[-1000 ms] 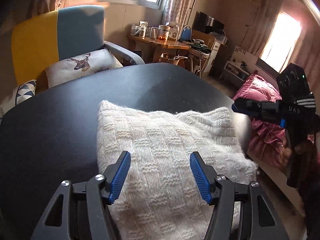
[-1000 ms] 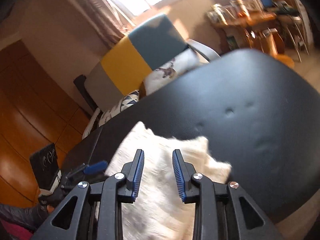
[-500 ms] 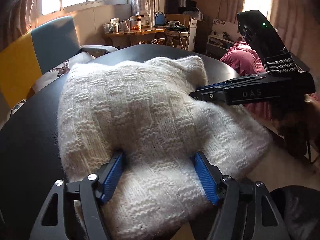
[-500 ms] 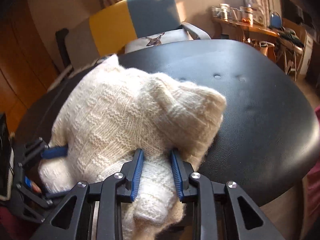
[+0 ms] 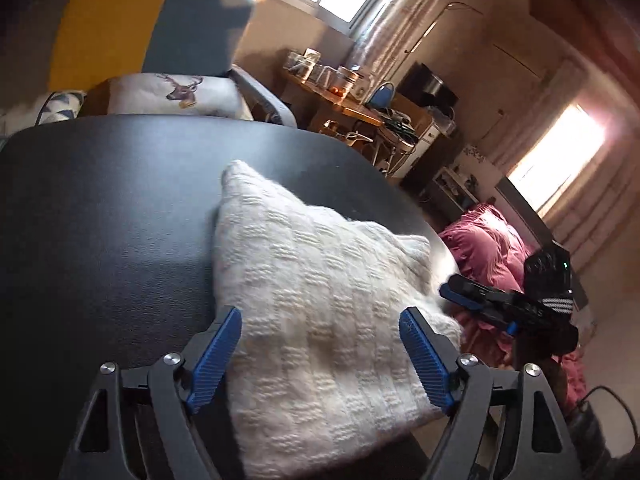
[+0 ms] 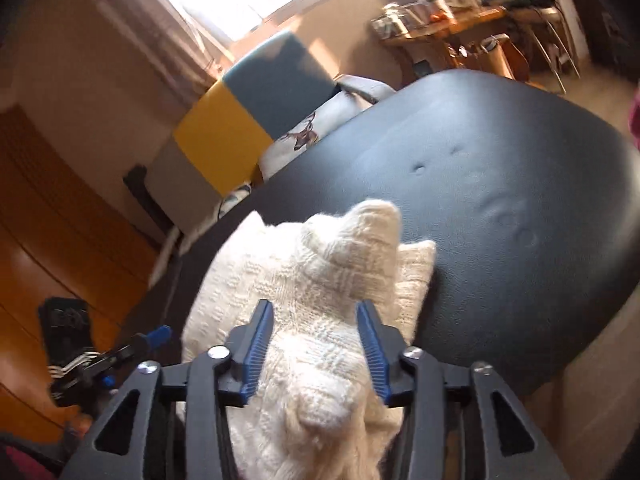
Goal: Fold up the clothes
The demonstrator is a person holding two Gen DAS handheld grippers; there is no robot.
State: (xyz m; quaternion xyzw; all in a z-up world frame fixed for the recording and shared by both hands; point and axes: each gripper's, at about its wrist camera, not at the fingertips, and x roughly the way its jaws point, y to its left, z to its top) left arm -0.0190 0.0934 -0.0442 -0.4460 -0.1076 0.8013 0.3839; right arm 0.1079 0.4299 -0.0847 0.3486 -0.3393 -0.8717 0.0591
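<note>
Both tongs, left [image 5: 320,354] and right [image 6: 314,344], gape empty over the sweater [image 5: 320,300] on the black table [image 5: 100,220].

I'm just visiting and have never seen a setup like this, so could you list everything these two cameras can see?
Knitted sweater: one, cream white, folded on the black table's near side.
Table: one, black, round-edged, fills the foreground.
Armchair: one, yellow and blue, behind the table.
Deer-print cushion: one, white, on the armchair.
Wooden side table: one, brown, by the window, crowded with jars.
Bedding: one heap, pink, right of the table.
Left gripper: one, black with blue jaws, open above the sweater.
Right gripper: one, black with blue jaws, open around a raised sweater fold.
</note>
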